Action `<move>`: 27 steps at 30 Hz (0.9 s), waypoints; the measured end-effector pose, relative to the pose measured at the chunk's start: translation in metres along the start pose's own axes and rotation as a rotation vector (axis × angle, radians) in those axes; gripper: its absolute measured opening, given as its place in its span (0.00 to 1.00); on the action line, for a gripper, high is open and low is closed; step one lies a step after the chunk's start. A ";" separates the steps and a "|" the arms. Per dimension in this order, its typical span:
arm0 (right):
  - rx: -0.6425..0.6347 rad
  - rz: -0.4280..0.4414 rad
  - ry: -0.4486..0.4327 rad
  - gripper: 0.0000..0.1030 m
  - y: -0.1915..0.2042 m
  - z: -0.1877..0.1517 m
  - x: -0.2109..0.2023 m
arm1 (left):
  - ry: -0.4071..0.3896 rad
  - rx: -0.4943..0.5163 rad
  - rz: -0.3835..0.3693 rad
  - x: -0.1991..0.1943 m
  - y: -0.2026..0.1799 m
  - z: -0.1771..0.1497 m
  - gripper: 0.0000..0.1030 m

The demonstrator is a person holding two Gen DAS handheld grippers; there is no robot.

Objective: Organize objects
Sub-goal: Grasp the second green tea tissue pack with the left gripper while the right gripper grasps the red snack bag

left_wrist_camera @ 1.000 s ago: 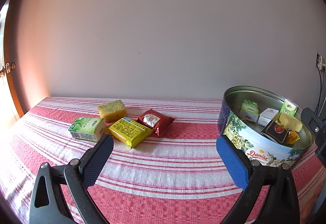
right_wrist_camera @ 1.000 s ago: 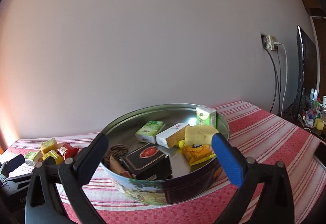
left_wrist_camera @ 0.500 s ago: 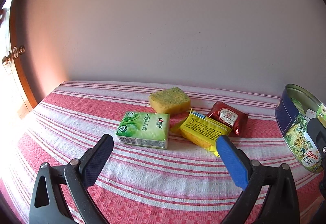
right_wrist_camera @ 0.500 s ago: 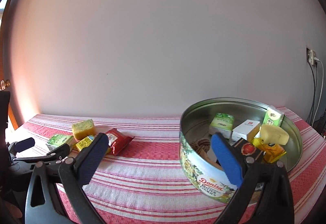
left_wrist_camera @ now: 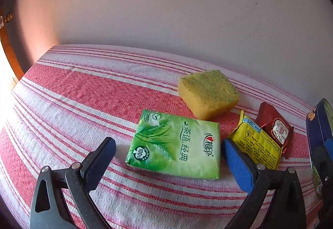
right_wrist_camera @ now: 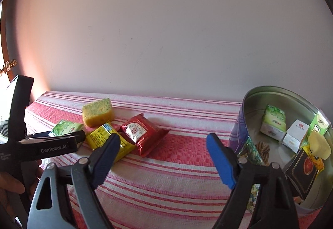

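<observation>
Left wrist view: left gripper (left_wrist_camera: 168,163) low over the striped bench cloth (left_wrist_camera: 83,104), jaws wide and straddling the green tissue pack (left_wrist_camera: 177,145), pads clear of it on both sides. Sponge (left_wrist_camera: 208,92) lies just behind the pack, yellow packet (left_wrist_camera: 258,143) to its right with the red packet (left_wrist_camera: 274,129) against that. Only a sliver of the round tin (left_wrist_camera: 318,135) at the right edge.

Right wrist view: tin (right_wrist_camera: 245,120) seen open, holding tissue packs, a white box, a dark box and other small things. Same four loose things grouped at left: sponge (right_wrist_camera: 97,112), tissue pack (right_wrist_camera: 64,127), yellow packet (right_wrist_camera: 102,137), red packet (right_wrist_camera: 143,135). Left gripper (right_wrist_camera: 79,137) seen from the side, with a hand (right_wrist_camera: 12,183) under it. Right gripper (right_wrist_camera: 162,145) has nothing between its jaws; they have just been closing partway, still well apart, over bare cloth.

Versus a second ago: left view then showed the loose things far off and the tin near; now the tissue pack fills the frame. Right view then centred on the tin; now the tin sits at right.

Open cloth between red packet and tin; wall close behind the bench
</observation>
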State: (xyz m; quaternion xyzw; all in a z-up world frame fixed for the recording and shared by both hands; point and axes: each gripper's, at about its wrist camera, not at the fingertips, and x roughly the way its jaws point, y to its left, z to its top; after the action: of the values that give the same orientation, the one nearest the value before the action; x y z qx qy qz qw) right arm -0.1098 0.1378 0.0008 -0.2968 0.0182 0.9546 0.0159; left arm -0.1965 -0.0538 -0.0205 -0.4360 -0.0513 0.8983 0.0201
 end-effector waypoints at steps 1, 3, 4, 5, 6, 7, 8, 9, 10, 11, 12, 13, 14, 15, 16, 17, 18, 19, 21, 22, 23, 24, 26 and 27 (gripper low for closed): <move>0.002 0.007 0.015 0.83 0.000 0.002 0.006 | 0.001 0.004 0.006 -0.001 -0.001 0.000 0.99; 0.009 0.020 0.045 0.83 -0.002 0.006 0.017 | 0.006 0.012 0.018 -0.002 -0.003 -0.001 0.99; 0.009 0.023 0.059 0.83 -0.002 0.008 0.023 | 0.010 0.020 0.030 -0.002 -0.004 -0.001 0.99; 0.007 0.027 0.072 0.83 -0.002 0.010 0.028 | 0.016 0.032 0.046 -0.001 -0.007 -0.002 0.99; 0.005 0.028 0.088 0.83 -0.002 0.011 0.032 | 0.026 0.053 0.069 0.000 -0.011 -0.002 0.99; 0.002 0.030 0.109 0.83 -0.001 0.012 0.040 | 0.031 0.071 0.086 -0.001 -0.014 -0.003 0.99; 0.000 0.036 0.131 0.82 -0.001 0.014 0.046 | 0.032 0.065 0.079 -0.002 -0.013 -0.003 0.99; 0.001 0.046 0.152 0.81 -0.002 0.014 0.051 | 0.032 0.063 0.077 -0.003 -0.012 -0.003 0.99; 0.003 0.056 0.171 0.78 -0.003 0.015 0.057 | 0.032 0.064 0.078 -0.005 -0.013 -0.003 0.99; 0.001 0.065 0.188 0.75 -0.003 0.016 0.061 | 0.032 0.064 0.078 -0.006 -0.013 -0.003 0.99; -0.001 0.070 0.204 0.74 -0.003 0.017 0.066 | 0.032 0.064 0.077 -0.006 -0.012 -0.003 0.99; -0.002 0.080 0.225 0.73 -0.003 0.017 0.071 | 0.032 0.064 0.078 -0.007 -0.012 -0.003 0.99; -0.004 0.102 0.244 0.73 -0.001 0.018 0.076 | 0.032 0.063 0.076 -0.006 -0.012 -0.004 0.99; -0.012 0.125 0.257 0.73 0.000 0.018 0.080 | 0.032 0.064 0.073 -0.008 -0.012 -0.004 0.99; -0.028 0.132 0.262 0.72 0.003 0.019 0.083 | 0.031 0.065 0.070 -0.010 -0.012 -0.004 0.99; -0.043 0.137 0.273 0.72 0.005 0.020 0.086 | 0.029 0.060 0.065 -0.009 -0.014 -0.004 0.99; -0.058 0.143 0.288 0.72 0.008 0.020 0.090 | 0.024 0.053 0.057 -0.011 -0.013 -0.004 0.99; -0.073 0.146 0.304 0.74 0.010 0.020 0.093 | 0.018 0.045 0.052 -0.014 -0.012 -0.004 0.97; -0.109 0.131 0.306 0.74 0.016 0.020 0.094 | -0.003 0.037 0.053 -0.021 -0.010 -0.004 0.83; -0.120 0.126 0.304 0.68 0.017 0.019 0.092 | -0.016 0.037 0.053 -0.025 -0.009 -0.004 0.71; -0.130 0.124 0.300 0.61 0.019 0.019 0.090 | -0.016 0.033 0.038 -0.027 -0.008 -0.004 0.71; -0.136 0.126 0.298 0.59 0.019 0.018 0.087 | -0.017 0.032 0.031 -0.029 -0.008 -0.004 0.71; -0.132 0.132 0.291 0.53 0.018 0.017 0.082 | -0.019 0.035 0.018 -0.032 -0.008 -0.004 0.71; -0.129 0.133 0.287 0.50 0.016 0.016 0.079 | -0.020 0.034 0.013 -0.034 -0.016 -0.007 0.71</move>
State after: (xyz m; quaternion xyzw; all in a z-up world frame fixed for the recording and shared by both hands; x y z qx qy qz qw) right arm -0.1843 0.1238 -0.0305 -0.4284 -0.0212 0.9007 -0.0691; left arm -0.1701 -0.0401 0.0033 -0.4268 -0.0333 0.9035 0.0213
